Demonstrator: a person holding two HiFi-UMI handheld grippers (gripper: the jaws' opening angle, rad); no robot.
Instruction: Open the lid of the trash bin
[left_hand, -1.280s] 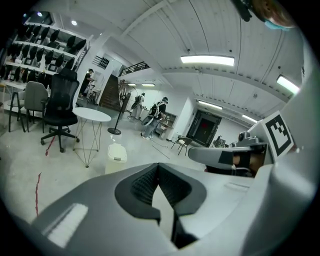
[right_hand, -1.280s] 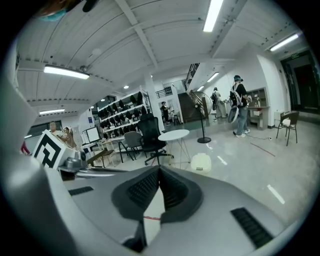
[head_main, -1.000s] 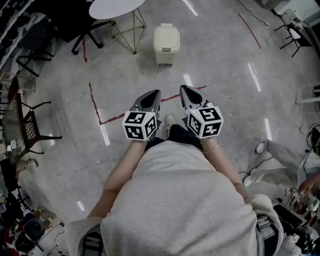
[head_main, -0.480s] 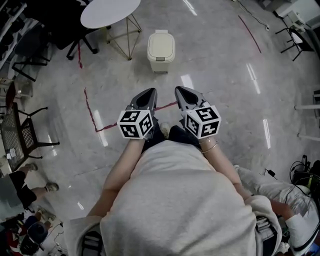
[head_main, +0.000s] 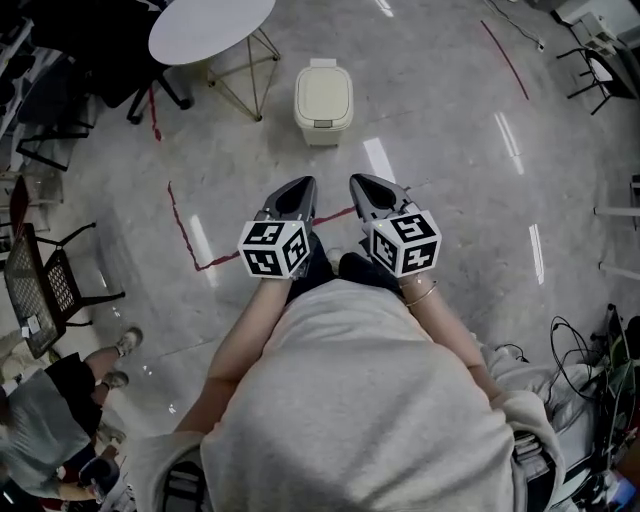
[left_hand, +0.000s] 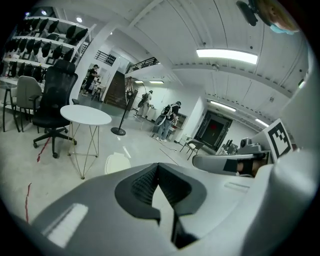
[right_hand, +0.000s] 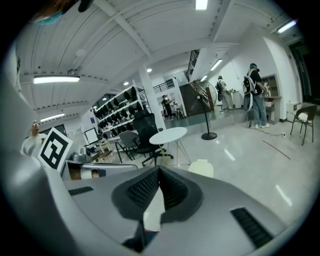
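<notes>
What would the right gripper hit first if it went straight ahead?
Probably nothing near: the right gripper aims over open floor, just left of the trash bin, toward the round table; depth unclear.

The head view looks steeply down at the floor (head_main: 450, 150) from up high. Each gripper view sits low, close behind its jaws, facing forward. All three see the trash bin (head_main: 323, 96) and white table (head_main: 205, 26).

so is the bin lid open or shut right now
Shut: in the head view the lid lies flat on the trash bin, no gap showing.
</notes>
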